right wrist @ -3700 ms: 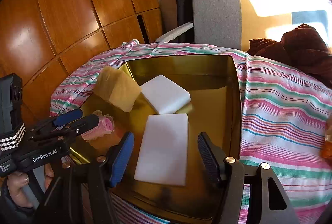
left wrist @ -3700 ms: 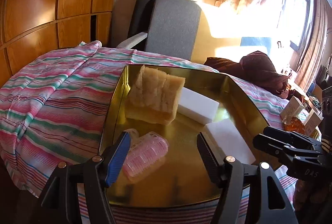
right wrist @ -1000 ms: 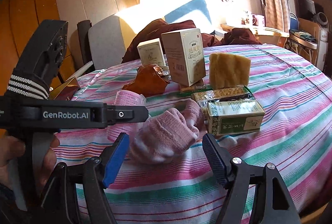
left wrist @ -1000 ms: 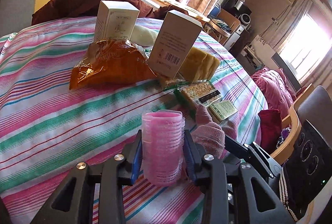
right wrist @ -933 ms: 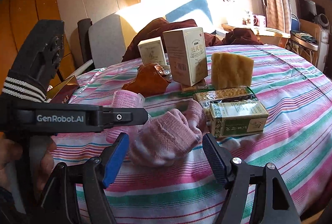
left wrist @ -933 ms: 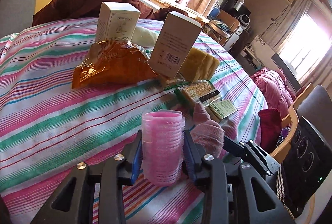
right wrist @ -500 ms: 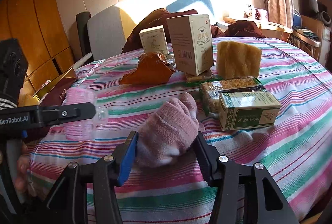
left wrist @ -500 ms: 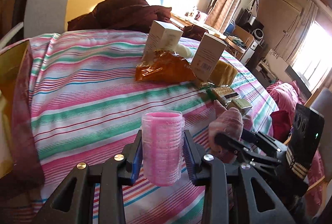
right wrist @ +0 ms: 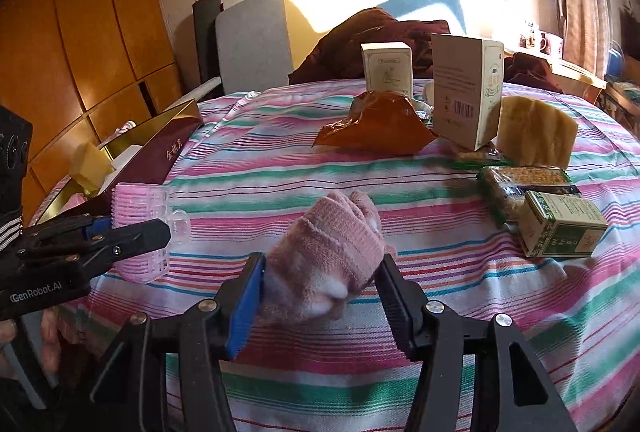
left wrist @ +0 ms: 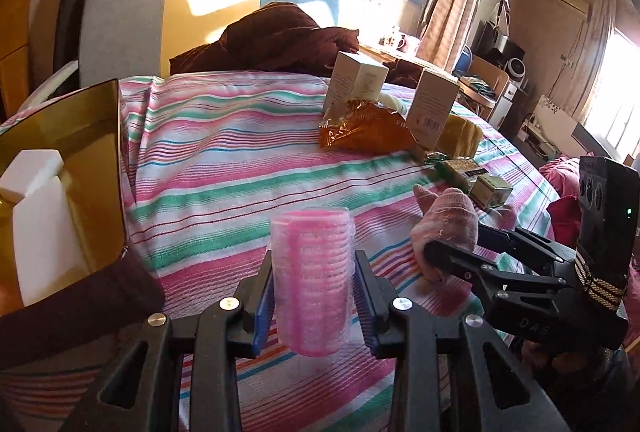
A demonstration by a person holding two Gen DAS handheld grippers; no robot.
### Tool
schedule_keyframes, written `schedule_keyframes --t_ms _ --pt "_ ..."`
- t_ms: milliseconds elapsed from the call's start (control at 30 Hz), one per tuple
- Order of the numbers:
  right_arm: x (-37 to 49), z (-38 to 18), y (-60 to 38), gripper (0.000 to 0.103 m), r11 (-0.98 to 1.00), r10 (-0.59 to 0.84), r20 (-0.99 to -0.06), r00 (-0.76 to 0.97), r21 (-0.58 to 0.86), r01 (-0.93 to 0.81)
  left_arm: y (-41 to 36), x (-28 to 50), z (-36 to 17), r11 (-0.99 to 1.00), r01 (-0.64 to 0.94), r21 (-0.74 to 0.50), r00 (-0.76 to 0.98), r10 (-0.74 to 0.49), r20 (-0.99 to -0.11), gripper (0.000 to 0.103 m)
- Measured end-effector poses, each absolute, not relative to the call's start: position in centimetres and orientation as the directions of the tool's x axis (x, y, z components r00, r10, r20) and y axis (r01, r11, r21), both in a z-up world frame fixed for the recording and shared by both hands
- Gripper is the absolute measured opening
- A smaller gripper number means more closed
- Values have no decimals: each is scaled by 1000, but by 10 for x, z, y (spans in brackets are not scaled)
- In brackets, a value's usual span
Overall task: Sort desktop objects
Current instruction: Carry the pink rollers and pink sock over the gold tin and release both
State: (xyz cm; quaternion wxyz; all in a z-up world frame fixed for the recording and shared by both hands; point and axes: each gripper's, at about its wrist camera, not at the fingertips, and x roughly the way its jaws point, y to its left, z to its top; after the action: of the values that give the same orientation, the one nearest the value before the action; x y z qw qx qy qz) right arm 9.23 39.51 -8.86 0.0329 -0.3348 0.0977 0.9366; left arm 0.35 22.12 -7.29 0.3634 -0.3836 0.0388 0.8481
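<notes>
While the left tongs (left wrist: 314, 296) clamped a pink hair roller (left wrist: 311, 278) upright above the striped table (left wrist: 240, 167), the right tongs (right wrist: 320, 290) were closed on a pink glove (right wrist: 326, 260), also held above the cloth. At the table's left edge sat a gold tin (left wrist: 80, 151) holding white blocks (left wrist: 40, 228) and a yellow sponge (right wrist: 90, 163). Farther back stood two cartons (right wrist: 466, 91), an orange packet (right wrist: 376, 131), another sponge (right wrist: 536, 135), a cracker pack (right wrist: 524, 183) and a green box (right wrist: 560, 228).

Striped-cloth table (right wrist: 304, 167) w/ boxes (right wrist: 466, 91), orange bag (right wrist: 376, 129), sponge (right wrist: 534, 137).
</notes>
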Motion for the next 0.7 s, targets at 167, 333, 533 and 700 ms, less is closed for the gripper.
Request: schedule_keyframes --t_ms 167,333,533,700 --pt "91 -87 396 64 -977 8 -635 -773 158 -140 224 3 -75 -731 -649 -210 -438 585 -683 36" --pt "88 -86 398 69 -975 18 -638 -770 160 -156 227 2 -77 -729 -652 -207 -434 584 -686 36" --pt "86 -86 394 62 -981 39 -649 -760 121 -153 229 5 -76 -723 -662 -200 -435 587 -682 36" --pt "87 -84 392 58 -982 40 -648 -760 114 -150 227 13 -68 -708 -678 -197 -440 606 -662 36"
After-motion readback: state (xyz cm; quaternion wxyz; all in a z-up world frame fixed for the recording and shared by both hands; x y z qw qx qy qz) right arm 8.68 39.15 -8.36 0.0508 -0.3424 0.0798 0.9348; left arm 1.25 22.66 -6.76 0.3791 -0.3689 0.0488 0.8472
